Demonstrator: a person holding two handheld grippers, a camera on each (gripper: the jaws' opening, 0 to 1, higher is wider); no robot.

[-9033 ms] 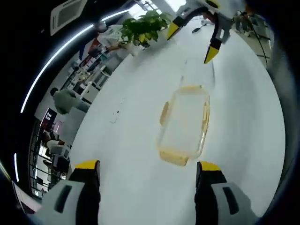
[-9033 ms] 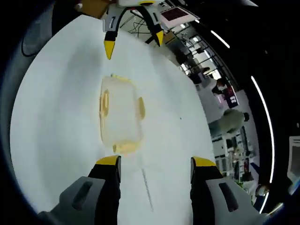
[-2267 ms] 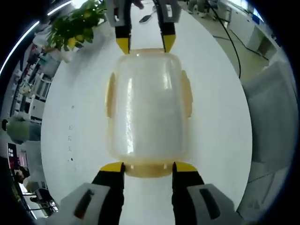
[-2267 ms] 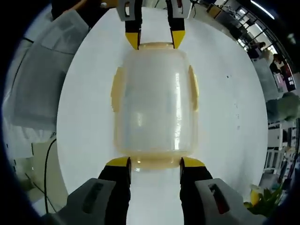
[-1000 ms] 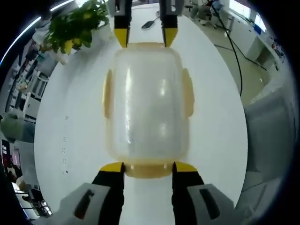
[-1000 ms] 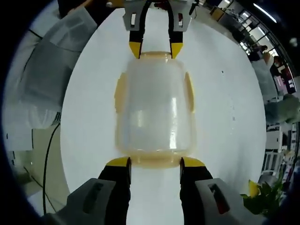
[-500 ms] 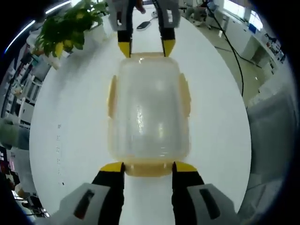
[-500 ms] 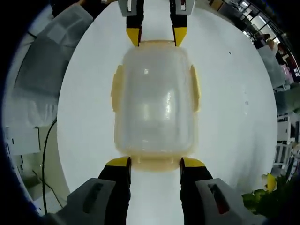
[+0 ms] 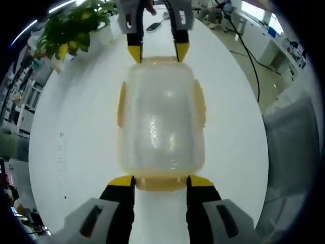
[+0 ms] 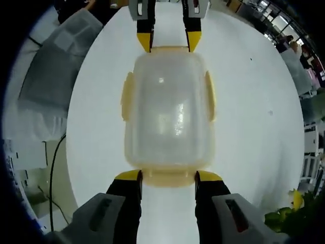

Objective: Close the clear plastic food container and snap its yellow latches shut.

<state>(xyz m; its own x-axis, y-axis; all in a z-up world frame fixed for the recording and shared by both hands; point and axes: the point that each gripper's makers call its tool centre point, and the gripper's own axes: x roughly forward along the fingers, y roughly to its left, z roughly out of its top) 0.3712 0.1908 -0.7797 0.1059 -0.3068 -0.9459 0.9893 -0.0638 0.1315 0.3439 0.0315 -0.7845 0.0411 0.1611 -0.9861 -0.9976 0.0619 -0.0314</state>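
The clear plastic container (image 9: 160, 119) lies lid-down-closed on the white table (image 9: 76, 152), with yellow side latches (image 9: 122, 104) on its long edges. In the left gripper view, my left gripper (image 9: 161, 181) has its yellow tips pressed on both sides of the near yellow end latch (image 9: 161, 186). My right gripper (image 9: 158, 52) flanks the far end latch. In the right gripper view the same container (image 10: 167, 109) shows, with my right gripper (image 10: 168, 176) shut on its near end latch (image 10: 168, 181) and my left gripper (image 10: 169, 40) at the far end.
A leafy potted plant (image 9: 76, 30) stands at one table edge, also seen as the plant (image 10: 289, 211). A small dark utensil (image 9: 155, 26) lies beyond the container. Grey furniture (image 10: 56, 61) and a floor cable (image 10: 51, 168) lie past the table's edge.
Nine seconds ago both grippers hung wider open, away from the container. Since 2.3 s ago each holds an end latch; only the views have shifted slightly.
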